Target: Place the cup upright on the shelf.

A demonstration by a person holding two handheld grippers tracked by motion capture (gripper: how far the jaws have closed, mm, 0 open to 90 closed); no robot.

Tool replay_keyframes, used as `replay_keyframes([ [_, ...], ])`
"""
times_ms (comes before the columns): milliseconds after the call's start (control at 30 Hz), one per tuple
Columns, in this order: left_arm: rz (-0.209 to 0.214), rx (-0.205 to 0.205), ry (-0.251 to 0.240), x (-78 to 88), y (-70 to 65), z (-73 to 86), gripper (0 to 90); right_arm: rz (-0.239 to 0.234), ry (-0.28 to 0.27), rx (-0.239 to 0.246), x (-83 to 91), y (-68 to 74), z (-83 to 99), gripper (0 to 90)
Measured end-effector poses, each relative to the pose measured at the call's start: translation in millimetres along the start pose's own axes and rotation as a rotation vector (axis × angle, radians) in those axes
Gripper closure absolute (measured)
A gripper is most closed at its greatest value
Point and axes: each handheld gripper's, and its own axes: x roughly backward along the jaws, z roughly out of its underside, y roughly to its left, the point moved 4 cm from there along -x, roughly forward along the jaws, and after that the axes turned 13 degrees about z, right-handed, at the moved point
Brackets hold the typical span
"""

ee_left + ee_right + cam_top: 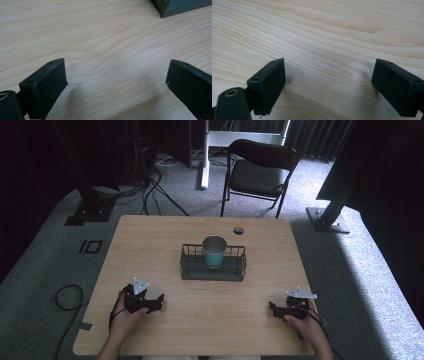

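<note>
The left gripper (pixel 156 302) rests on the light wooden table (pixel 150 240), jaws spread wide. Ahead, between the grippers, a teal metal cup (pixel 214 251) stands upright inside the dark wire basket (pixel 186 262). The right gripper (pixel 273 309) is likewise wide apart and empty.

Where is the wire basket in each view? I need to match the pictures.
High view: the wire basket sits at the table's centre, with a teal cup standing inside it.
Left gripper view: one dark corner of the basket at the top right edge, beyond the open left tool.
Right gripper view: no basket; bare wood between the open jaws of the right tool.
Shared landmark: the light wood-grain tabletop.
</note>
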Motion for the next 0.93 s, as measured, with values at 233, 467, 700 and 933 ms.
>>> replay_keyframes([
  [233,-0.021,0.048,0.075,-2.1,4.2,4.2,3.9,0.0,0.0,0.001,0.0,0.0,0.0,11.4],
  [467,-0.044,0.072,0.071,-0.2,9.6,5.0,2.8,0.0,0.0,0.0,0.0,0.0,0.0,11.4],
  [700,-0.064,0.092,0.065,-1.6,8.4,4.1,2.7,0.0,0.0,0.0,0.0,0.0,0.0,11.4],
  [933,-0.064,0.092,0.064,-1.6,8.5,4.0,2.7,0.0,0.0,0.0,0.0,0.0,0.0,11.4],
])
